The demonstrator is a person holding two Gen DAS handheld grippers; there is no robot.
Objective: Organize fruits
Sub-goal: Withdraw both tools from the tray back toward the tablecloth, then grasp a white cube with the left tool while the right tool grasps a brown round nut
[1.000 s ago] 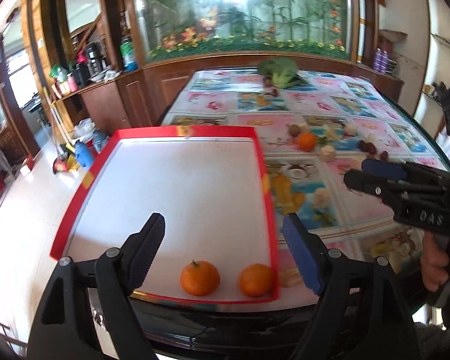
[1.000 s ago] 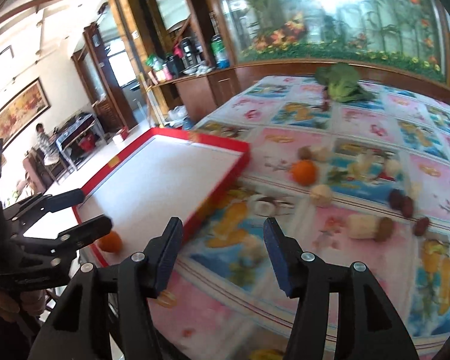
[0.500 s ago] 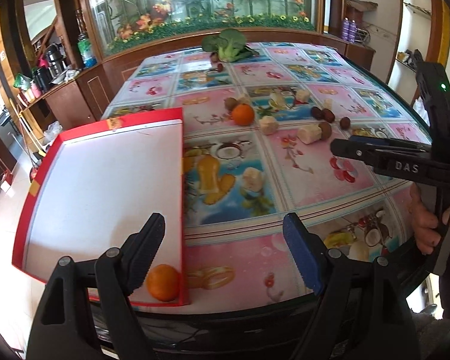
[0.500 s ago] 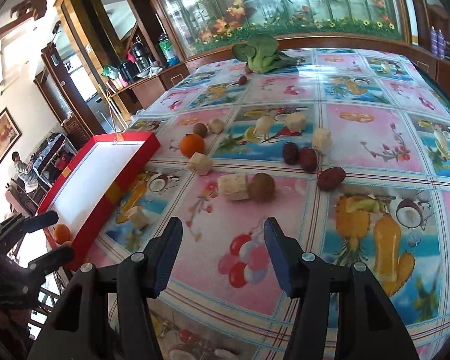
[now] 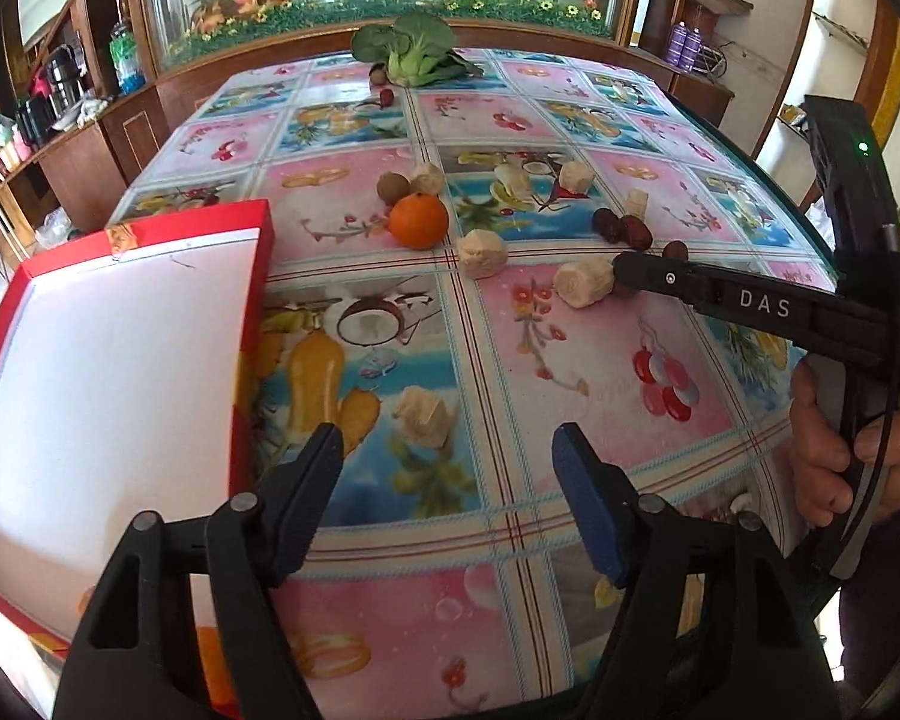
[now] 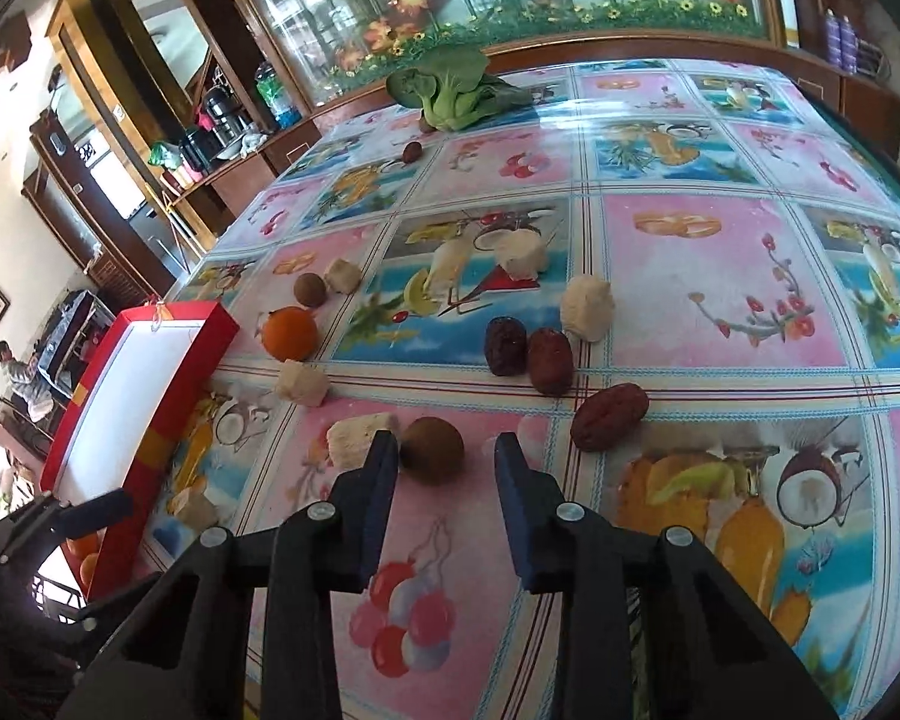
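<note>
An orange (image 5: pixel 418 220) sits on the bench (image 5: pixel 570 360) among pale peeled chunks, a brown round fruit (image 6: pixel 432 450) and dark red dates (image 6: pixel 549 360), just beyond the red tray (image 5: pixel 252 324). The right tool (image 6: pixel 447 459) has just been closing, jaws apart, the brown fruit just ahead between its tips, unpressed. The left tool (image 5: pixel 447 456), also narrowing, hangs released over a pale chunk (image 5: pixel 423 416).
</note>
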